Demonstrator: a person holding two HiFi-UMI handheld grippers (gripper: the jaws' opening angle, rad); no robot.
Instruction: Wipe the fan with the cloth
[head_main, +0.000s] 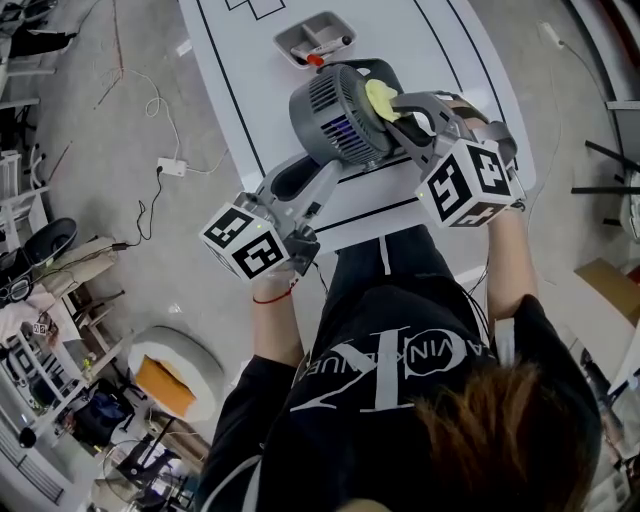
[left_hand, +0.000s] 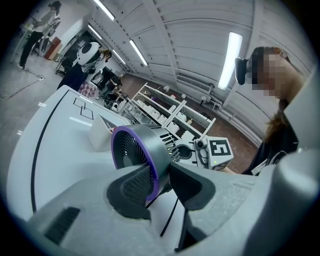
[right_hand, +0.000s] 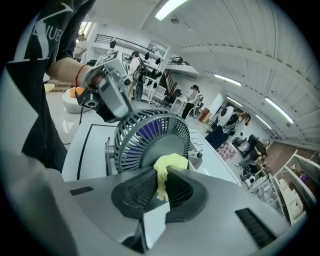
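Your left gripper (left_hand: 160, 182) is clenched on the near rim of the round grey plastic fan (head_main: 335, 115) with its purple ring. The fan sits at the near part of the white table (head_main: 440, 50), nearer than the small grey tray (head_main: 290, 40). To the right, your right gripper (right_hand: 160, 187) grasps the crumpled yellow cloth (right_hand: 170, 165), held against the fan's central disc.

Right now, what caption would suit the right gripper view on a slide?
Right tongs hold a yellow cloth at the hub of the grey fan's grille.
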